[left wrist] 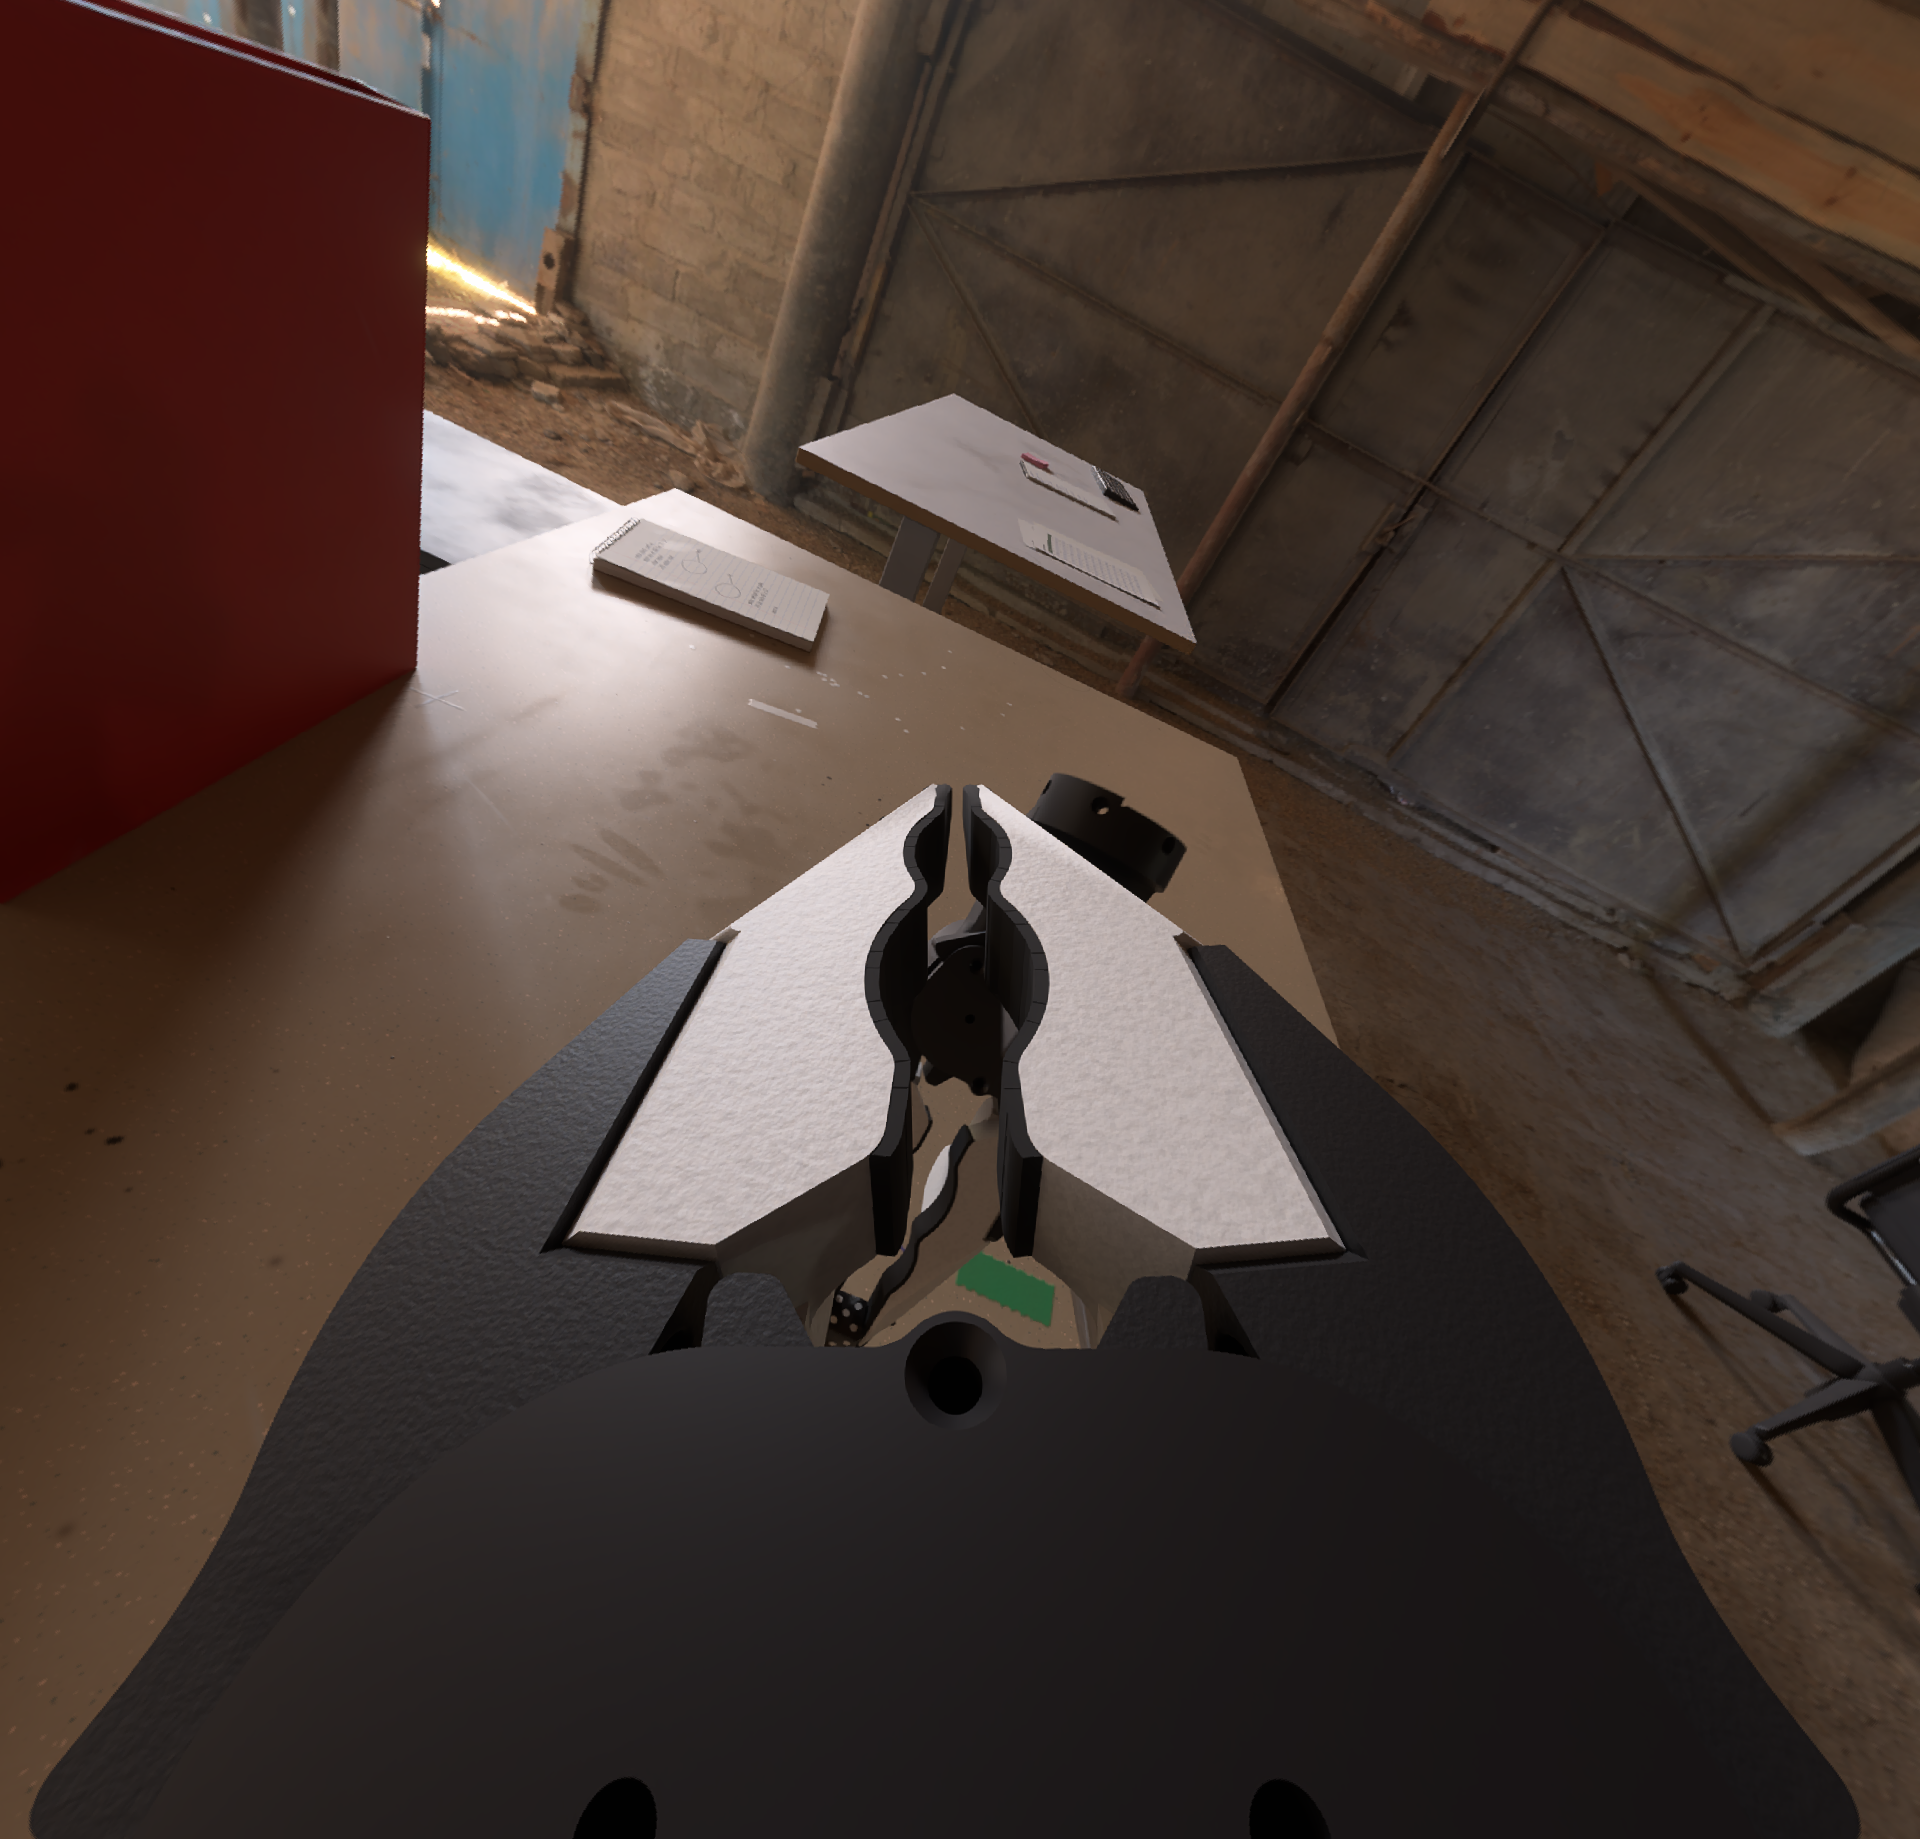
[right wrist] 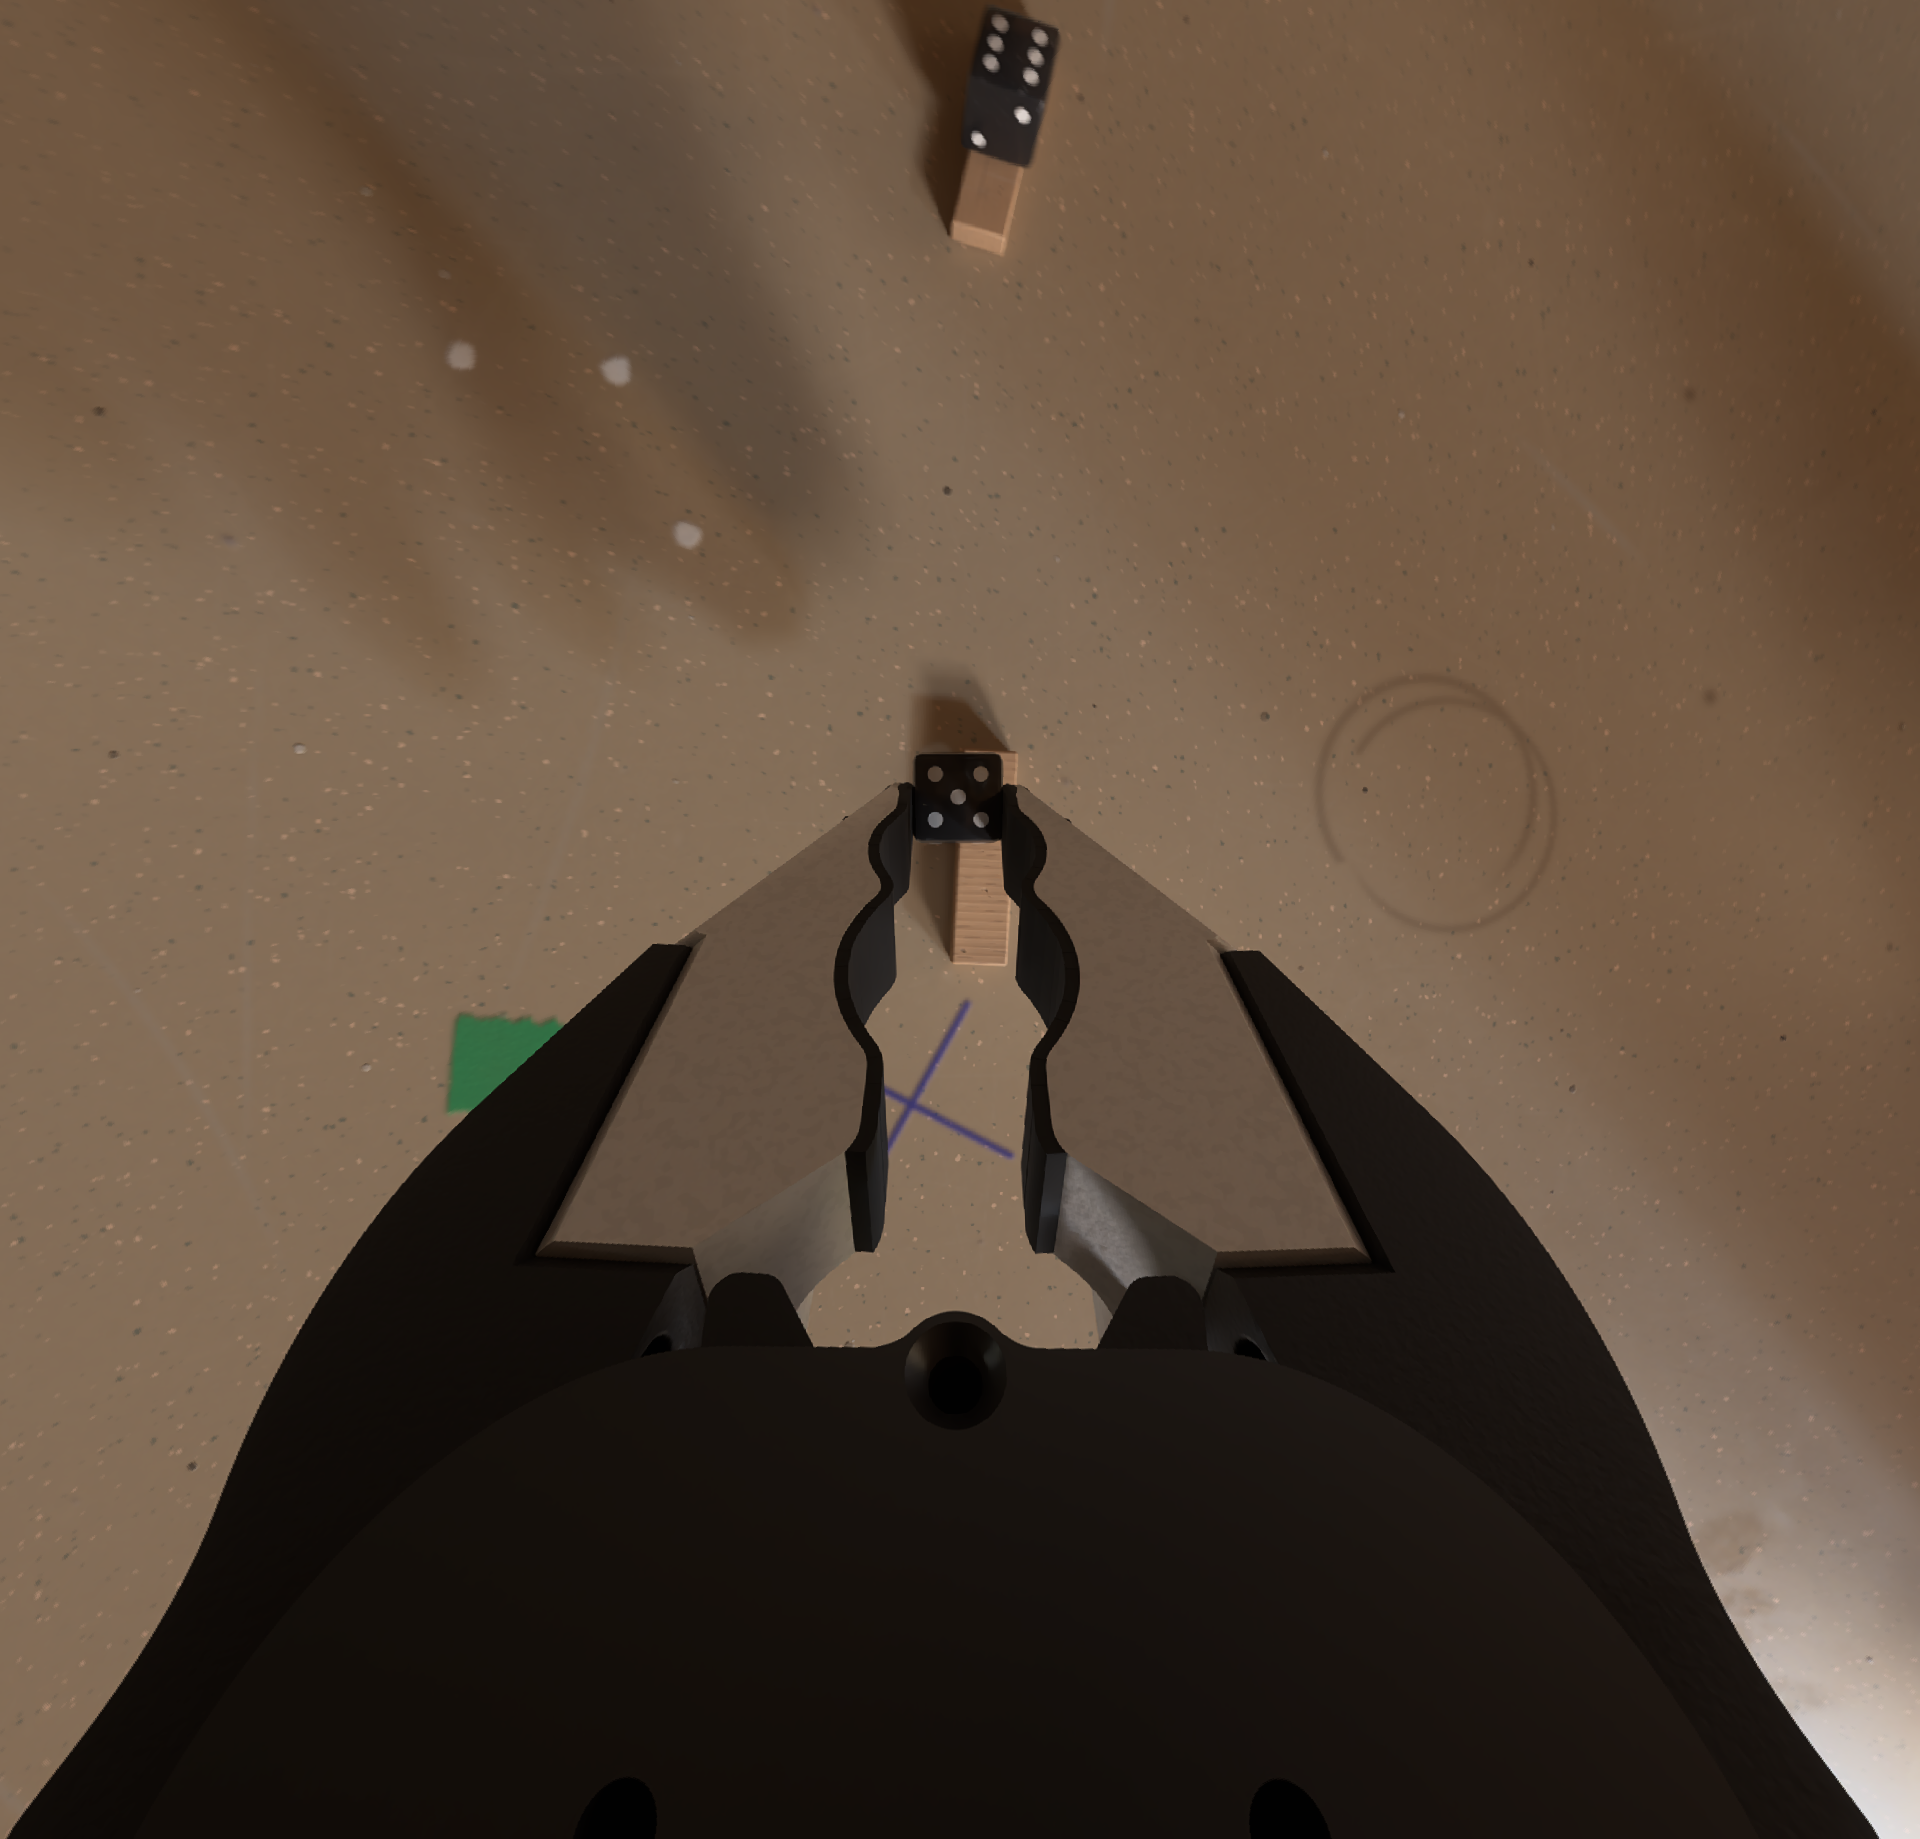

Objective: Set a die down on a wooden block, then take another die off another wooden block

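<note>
My right gripper (right wrist: 958, 804) points down at the table and is shut on a black die with white pips (right wrist: 956, 792). The die is directly over a wooden block (right wrist: 982, 906), which shows above and below it; I cannot tell whether they touch. A second black die (right wrist: 1010, 85) sits on another upright wooden block (right wrist: 985, 205) farther ahead. My left gripper (left wrist: 957, 802) is shut and empty, held above the tan table (left wrist: 416, 958). A black part of the right gripper (left wrist: 1117, 839) shows just behind its fingertips.
A big red box (left wrist: 197, 418) stands at the left and a notepad (left wrist: 717, 584) lies beyond. The table edge runs along the right, with an office chair (left wrist: 1829, 1322) on the floor. On the table are a green patch (right wrist: 494, 1057), a blue cross (right wrist: 925, 1093) and a ring mark (right wrist: 1434, 802).
</note>
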### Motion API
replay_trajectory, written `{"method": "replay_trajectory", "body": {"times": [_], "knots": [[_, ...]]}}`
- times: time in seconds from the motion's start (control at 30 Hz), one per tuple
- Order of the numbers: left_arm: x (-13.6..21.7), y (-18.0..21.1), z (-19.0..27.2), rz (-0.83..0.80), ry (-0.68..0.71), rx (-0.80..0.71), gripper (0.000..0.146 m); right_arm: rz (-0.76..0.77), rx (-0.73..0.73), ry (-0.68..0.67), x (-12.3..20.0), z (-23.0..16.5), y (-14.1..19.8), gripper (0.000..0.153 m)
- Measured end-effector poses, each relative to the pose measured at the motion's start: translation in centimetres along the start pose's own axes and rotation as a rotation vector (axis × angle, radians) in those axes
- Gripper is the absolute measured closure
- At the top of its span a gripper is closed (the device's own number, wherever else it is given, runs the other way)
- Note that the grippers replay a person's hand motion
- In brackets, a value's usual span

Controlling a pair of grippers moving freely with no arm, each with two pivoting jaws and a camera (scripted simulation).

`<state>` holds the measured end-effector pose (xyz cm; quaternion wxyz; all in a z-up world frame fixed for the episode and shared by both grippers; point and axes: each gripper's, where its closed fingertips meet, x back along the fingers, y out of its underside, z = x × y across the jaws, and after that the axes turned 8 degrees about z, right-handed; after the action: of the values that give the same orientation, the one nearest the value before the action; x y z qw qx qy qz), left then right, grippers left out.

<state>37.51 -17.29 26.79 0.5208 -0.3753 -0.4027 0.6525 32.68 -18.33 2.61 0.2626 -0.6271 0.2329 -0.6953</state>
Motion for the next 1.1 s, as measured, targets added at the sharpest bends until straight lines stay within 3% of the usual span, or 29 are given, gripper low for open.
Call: {"method": "replay_trajectory", "body": {"times": [0.33,0.5,0.67,0.73,0.87,1.1], "knots": [[1.4,-1.5,1.3,0.026,-0.030,-0.070,0.143,-0.020,-0.039,0.019,-0.3,0.9,1.4,0.136],[2.0,-2.1,2.0,0.037,-0.007,-0.059,0.141,0.161,0.020,0.048,-0.5,-0.2,-4.5,0.122],[3.0,-3.4,2.5,0.087,-0.005,-0.076,0.141,0.364,-0.033,0.147,-5.0,-0.2,-10.3,0.119],[3.2,-3.7,2.7,0.102,-0.001,-0.072,0.141,0.345,-0.056,0.166,-7.1,0.3,-10.8,0.119],[3.3,-3.9,2.9,0.108,0.010,-0.069,0.141,0.317,-0.227,0.070,-10.4,0.6,-10.6,0.121],[3.9,-4.6,2.1,0.146,0.006,-0.029,0.136,0.272,-0.215,0.081,-10.8,1.1,-10.0,0.137]]}}
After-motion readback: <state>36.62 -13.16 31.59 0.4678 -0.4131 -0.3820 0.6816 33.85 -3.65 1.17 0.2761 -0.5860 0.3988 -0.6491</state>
